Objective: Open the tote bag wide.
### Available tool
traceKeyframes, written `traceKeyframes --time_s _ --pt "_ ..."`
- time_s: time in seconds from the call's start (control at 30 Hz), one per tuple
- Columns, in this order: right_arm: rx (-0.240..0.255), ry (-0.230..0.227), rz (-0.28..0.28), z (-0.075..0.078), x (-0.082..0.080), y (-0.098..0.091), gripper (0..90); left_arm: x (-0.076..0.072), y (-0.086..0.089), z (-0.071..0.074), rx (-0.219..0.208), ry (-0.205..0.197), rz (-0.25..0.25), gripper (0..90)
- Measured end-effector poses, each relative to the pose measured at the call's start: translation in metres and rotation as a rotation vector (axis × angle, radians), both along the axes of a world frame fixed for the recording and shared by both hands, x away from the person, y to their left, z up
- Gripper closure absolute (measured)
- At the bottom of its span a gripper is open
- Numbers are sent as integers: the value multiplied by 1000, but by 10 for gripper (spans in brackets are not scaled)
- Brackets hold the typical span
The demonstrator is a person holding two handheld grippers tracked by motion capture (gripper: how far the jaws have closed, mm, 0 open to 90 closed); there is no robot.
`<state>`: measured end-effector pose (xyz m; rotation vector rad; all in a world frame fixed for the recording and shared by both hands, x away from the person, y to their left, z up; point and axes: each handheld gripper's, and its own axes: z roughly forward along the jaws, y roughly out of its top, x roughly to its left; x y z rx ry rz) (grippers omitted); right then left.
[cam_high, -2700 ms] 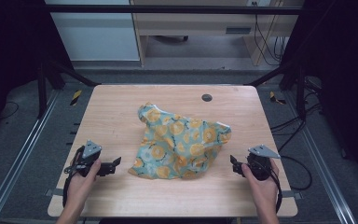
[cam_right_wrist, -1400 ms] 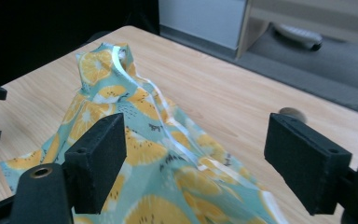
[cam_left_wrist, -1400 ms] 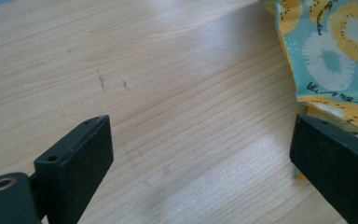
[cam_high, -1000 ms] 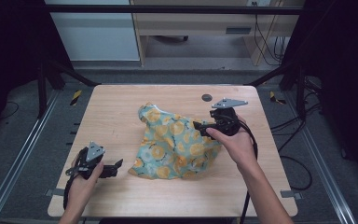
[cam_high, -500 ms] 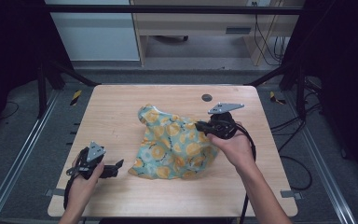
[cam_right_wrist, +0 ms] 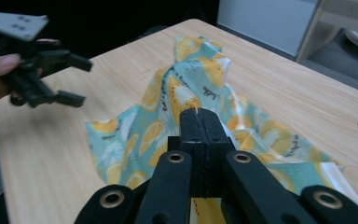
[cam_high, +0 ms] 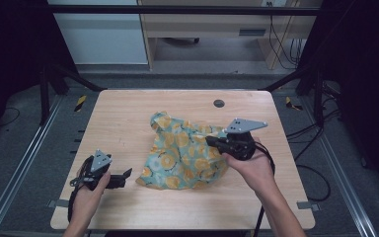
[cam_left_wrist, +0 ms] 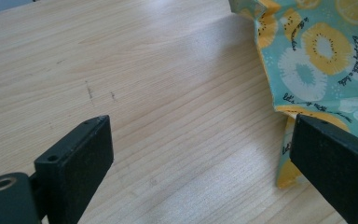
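My right gripper (cam_high: 211,141): jaws have just been closing and now sit pressed together, pinching a fold of the cloth (cam_high: 185,153) at its right edge; in the right gripper view the fabric rises in a ridge from the closed tips (cam_right_wrist: 199,116).
My right hand (cam_high: 250,165): wrapped round the gripper body at the cloth's right side, grey plate on top.
My left gripper (cam_high: 125,175): jaws wide apart, nothing between them, low over the bare table just left of the cloth's near-left corner; in the left gripper view that corner (cam_left_wrist: 307,70) lies just beside the right-hand jaw, and I cannot tell if it touches.
My left hand (cam_high: 86,195): holds that gripper near the table's front-left edge.
Cloth: crumpled in the middle of the table, teal with yellow citrus slices and white flowers, a white underside showing at the right.
Writing: small dark cursive lines printed among the fruit (cam_left_wrist: 349,70), too small for me to read.
Table (cam_high: 123,123): pale wood grain, rounded corners, a few faint scuffs, a dark round grommet (cam_high: 219,103) near the far edge, well apart from the cloth.
Room: grey floor, metal rails down both sides, black frame posts, a wooden desk (cam_high: 202,24) and loose cables beyond the far edge.
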<state>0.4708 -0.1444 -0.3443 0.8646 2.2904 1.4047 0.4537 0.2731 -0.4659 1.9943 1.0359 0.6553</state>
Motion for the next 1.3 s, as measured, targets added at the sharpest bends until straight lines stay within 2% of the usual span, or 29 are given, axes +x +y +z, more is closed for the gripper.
traceKeyframes --time_s 0.07,0.2,0.27,0.3,0.6,0.63,0.7,0.77,0.83,0.87,1.03,1.07,1.1,1.13,1.17,1.2,1.23,1.27,1.3 --pt "5 -14 28 -1 -15 -1 900 -1 -1 0 0 2 1 56" --pt "20 -27 64 -4 -36 -3 900 -2 -1 0 1 3 -1 57" --pt "24 -28 72 -5 -41 -4 900 -2 -1 0 0 2 0 57" --pt "27 -30 91 -7 -50 -4 900 -2 -1 0 1 3 -1 57" --pt "23 -4 147 -22 -76 1 900 -4 -1 3 -14 -11 -5 57" --pt "23 -4 147 -22 -76 1 900 -4 -1 3 -14 -11 -5 57" --pt "5 23 166 -33 -83 4 900 -6 -4 9 -26 -28 -14 58" --pt "-21 36 175 -40 -87 6 900 -7 -8 16 -27 -42 -37 57" --pt "-22 57 184 -48 -89 7 900 -8 -11 19 -33 -45 -46 57" --pt "-28 66 187 -51 -90 7 900 -8 -16 25 -42 -54 -65 57" --pt "-53 102 198 -65 -92 9 900 -7 -26 36 -34 -70 -99 57" --pt "-60 119 203 -71 -93 9 900 -5 -30 42 -41 -73 -110 57" --pt "-66 128 206 -74 -93 10 900 -5 -30 42 -41 -73 -110 57" --pt "-76 134 212 -77 -94 10 900 -1 -33 50 -62 -75 -113 57" --pt "-83 144 213 -80 -94 11 900 -1 -33 50 -62 -75 -113 58" --pt "-90 150 215 -83 -94 11 900 2 -38 58 -68 -85 -120 62" --pt "-90 150 215 -83 -94 11 900 2 -38 58 -68 -85 -120 61" --pt "-100 167 216 -89 -93 12 900 5 -42 67 -66 -99 -126 62" --pt "-104 174 216 -92 -93 11 900 5 -42 67 -66 -99 -126 62"
